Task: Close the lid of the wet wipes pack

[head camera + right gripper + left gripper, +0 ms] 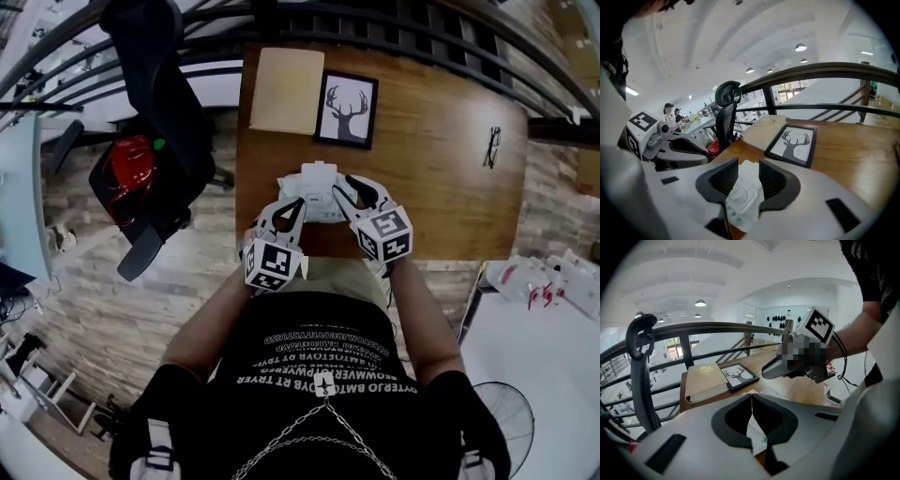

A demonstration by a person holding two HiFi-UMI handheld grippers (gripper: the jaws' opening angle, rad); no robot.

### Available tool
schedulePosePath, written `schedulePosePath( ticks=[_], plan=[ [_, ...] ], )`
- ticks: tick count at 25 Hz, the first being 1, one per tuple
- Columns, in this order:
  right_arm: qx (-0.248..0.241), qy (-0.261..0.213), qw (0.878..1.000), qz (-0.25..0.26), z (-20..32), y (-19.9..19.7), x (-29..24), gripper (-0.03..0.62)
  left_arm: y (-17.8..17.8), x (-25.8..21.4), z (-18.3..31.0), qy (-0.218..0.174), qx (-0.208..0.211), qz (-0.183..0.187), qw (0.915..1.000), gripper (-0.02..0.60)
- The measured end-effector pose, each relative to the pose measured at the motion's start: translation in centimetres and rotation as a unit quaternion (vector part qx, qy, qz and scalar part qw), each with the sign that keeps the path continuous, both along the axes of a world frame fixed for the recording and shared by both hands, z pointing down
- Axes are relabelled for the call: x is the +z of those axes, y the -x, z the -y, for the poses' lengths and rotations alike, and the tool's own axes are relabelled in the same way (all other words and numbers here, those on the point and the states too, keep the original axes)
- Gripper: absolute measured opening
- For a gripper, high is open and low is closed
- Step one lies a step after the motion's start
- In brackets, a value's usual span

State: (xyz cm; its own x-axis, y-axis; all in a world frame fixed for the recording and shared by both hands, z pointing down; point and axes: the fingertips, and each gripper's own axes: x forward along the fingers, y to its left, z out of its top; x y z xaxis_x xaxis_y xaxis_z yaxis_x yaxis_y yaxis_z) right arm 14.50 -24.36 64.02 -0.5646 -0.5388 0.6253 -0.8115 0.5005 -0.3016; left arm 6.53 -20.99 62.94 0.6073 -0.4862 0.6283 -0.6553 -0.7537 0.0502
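A white wet wipes pack [319, 187] lies near the front edge of the wooden table [450, 187]. Both grippers hover just over its near side. My left gripper [292, 210] is at the pack's left, its jaws shut tip to tip with nothing between them; in the left gripper view the pack [757, 433] shows beyond the left gripper [751, 399]. My right gripper [353, 191] is at the pack's right. In the right gripper view the right gripper [743, 176] stands open, with the pack [740, 199] and its lid below the gap, untouched. Whether the lid is up is unclear.
A cream book [287, 89] and a framed deer picture [346, 110] lie at the table's far side. Glasses [492, 147] rest at the far right. A black office chair [155, 122] stands left of the table, and a railing [375, 28] runs behind it.
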Motion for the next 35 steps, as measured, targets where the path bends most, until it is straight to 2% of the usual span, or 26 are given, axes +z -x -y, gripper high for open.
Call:
schedulePosePath(
  ticks=[3,8,16,20,28,35],
  plan=[
    [-0.017,0.016,1.000,-0.003,0.6,0.0,1.9,0.150,-0.8,1.4,0.1,0.018,0.001,0.001,0.9998,0.028],
    [-0.046,0.044,0.998,-0.010,1.3,0.1,4.8,0.177,-1.5,4.7,-0.3,0.068,-0.001,0.004,0.9976,0.028],
    [-0.043,0.096,0.994,0.016,2.2,0.0,7.9,0.228,-1.6,8.0,-1.2,0.117,-0.021,0.019,0.9928,0.028],
    [-0.062,0.117,0.991,0.008,1.8,0.2,9.5,0.246,-1.8,8.5,-1.2,0.121,-0.033,0.012,0.9920,0.028],
    [-0.077,0.131,0.988,0.020,1.6,0.9,10.5,0.252,-2.3,8.8,-1.2,0.121,-0.029,0.019,0.9920,0.028],
    [-0.120,0.104,0.987,0.013,1.0,2.0,9.5,0.244,-2.4,9.0,-1.1,0.137,-0.032,0.014,0.9900,0.028]
  ],
)
